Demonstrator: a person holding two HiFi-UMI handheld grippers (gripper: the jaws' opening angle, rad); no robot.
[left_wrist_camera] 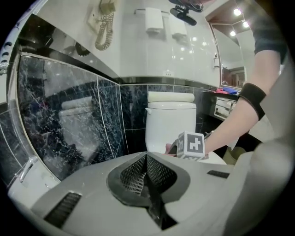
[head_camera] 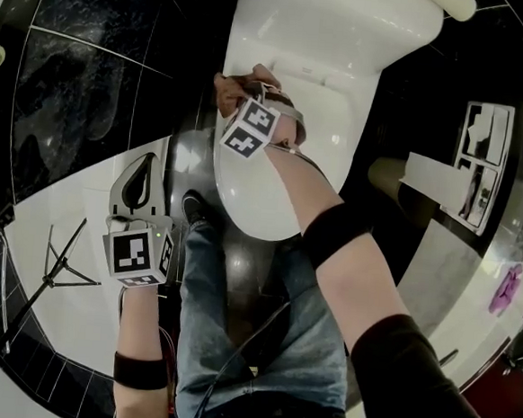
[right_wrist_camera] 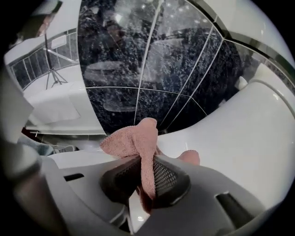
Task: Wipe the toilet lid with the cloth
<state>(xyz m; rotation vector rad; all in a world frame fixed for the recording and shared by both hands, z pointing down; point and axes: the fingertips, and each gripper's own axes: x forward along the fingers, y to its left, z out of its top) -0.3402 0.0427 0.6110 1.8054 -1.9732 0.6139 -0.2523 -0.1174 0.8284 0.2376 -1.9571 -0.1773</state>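
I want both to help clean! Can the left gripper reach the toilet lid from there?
Probably yes. The left gripper is shut and empty beside the toilet lid, nothing between them. The right gripper with its pink cloth only takes the lid's back part.

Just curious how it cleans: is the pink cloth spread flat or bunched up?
Bunched up: the cloth sits crumpled in folds, a strip of it pinched between the right gripper's jaws.
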